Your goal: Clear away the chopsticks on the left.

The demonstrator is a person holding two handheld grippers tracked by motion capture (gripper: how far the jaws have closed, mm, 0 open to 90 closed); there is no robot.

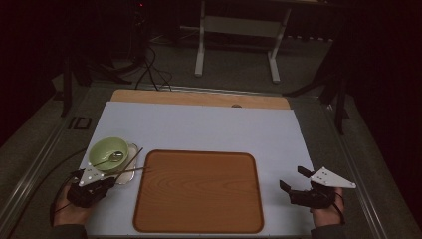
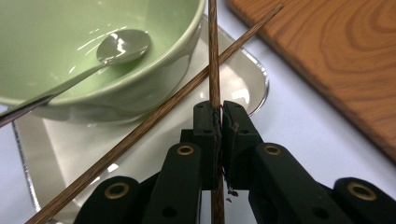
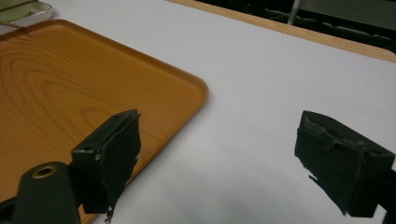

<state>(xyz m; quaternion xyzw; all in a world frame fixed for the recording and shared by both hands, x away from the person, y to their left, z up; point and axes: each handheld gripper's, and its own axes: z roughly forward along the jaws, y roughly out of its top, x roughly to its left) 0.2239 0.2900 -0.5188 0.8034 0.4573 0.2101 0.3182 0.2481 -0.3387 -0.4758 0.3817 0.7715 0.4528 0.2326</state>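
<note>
the left gripper [image 2: 219,119] is closed on one chopstick [image 2: 213,56], not lifted yet; the second chopstick [image 2: 154,121], bowl [image 2: 154,70] and tray [image 1: 199,191] wait. the right gripper [image 3: 217,154] is wide, empty.

The left gripper [image 1: 108,178], black with a grey three-cornered plate on top, sits at the table's near left, held in the person's left hand [image 1: 69,201]; its 2 jaws are pinched tight on 1 thin dark wooden chopstick [image 2: 214,70]. The right gripper [image 1: 292,180], of the same build, rests in the right hand [image 1: 327,211] at the near right, level, its 2 jaws spread wide with nothing between.
</note>
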